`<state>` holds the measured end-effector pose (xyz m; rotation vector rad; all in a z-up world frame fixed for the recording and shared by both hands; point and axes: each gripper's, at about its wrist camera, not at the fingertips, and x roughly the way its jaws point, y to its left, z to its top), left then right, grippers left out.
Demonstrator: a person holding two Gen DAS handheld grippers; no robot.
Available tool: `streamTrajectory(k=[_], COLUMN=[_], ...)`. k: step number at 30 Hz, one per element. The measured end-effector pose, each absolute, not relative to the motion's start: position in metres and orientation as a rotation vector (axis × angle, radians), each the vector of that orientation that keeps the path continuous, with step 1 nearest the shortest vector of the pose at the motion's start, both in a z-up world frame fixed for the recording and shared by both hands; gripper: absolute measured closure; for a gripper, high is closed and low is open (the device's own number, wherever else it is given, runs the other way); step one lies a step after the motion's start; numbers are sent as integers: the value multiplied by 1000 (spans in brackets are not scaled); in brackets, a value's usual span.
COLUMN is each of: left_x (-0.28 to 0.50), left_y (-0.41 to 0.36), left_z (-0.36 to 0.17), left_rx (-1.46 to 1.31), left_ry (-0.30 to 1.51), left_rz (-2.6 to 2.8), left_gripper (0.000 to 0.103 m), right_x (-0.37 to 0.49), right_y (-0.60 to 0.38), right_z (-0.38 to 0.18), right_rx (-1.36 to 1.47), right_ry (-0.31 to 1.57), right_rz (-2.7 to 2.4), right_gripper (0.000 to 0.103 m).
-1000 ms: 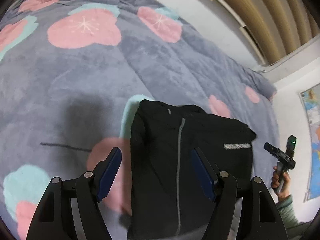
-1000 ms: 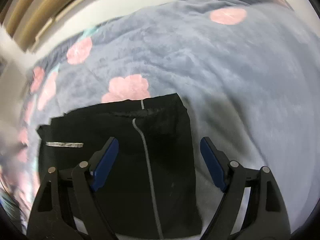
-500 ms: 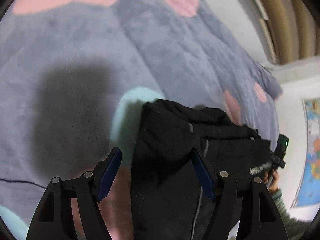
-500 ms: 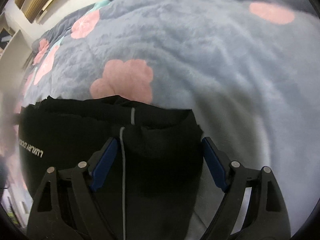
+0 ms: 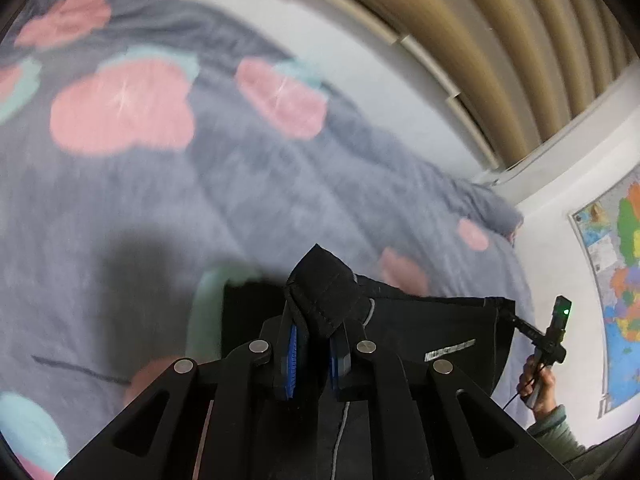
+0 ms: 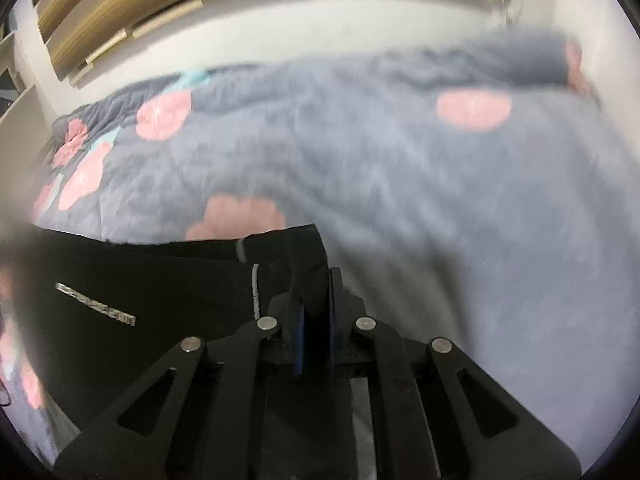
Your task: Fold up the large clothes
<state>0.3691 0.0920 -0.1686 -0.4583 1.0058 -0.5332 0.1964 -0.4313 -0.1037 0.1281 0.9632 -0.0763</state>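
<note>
The black jacket lies on the bed's flowered blanket. Left gripper and right gripper each pinch a jacket corner; soft, limp cloth likely sags between them.

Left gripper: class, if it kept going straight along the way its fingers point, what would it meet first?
The left gripper is shut on a fold of the black jacket. Beyond that pinched cloth, straight on, probably comes the grey flowered blanket; depth is unclear in this fisheye view.
</note>
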Motion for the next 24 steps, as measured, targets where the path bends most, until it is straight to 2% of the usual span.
streamTrajectory(k=[3, 5, 10, 13, 19, 21, 22, 23, 24], left_x=[391, 407, 456, 459, 464, 466, 468, 467, 466], left_y=[84, 76, 51, 48, 58, 67, 78, 91, 99], left_z=[-155, -165, -270, -315, -325, -320, -315, -306, -300], left_rx=[-432, -394, -308, -317, -380, -417, -456, -500, -524], left_ry=[969, 979, 1204, 1272, 1285, 1308, 1314, 1296, 1279], left_rz=[-513, -466, -287, -243, -270, -291, -288, -282, -285], left_gripper=[91, 91, 90, 81, 76, 70, 63, 57, 56], right_x=[225, 251, 303, 315, 322, 320, 317, 312, 306], right_y=[-427, -428, -422, -418, -425, -428, -432, -438, -443], right_z=[-94, -108, -195, -252, -271, -266, -260, -252, -241], right_rx=[72, 81, 62, 56, 76, 97, 118, 154, 196], right_ry=[936, 959, 1148, 1281, 1315, 1311, 1312, 1311, 1297], right_rz=[-130, -156, -206, -203, -213, -212, -215, -224, -229], right_gripper=[98, 98, 98, 94, 93, 82, 78, 66, 56])
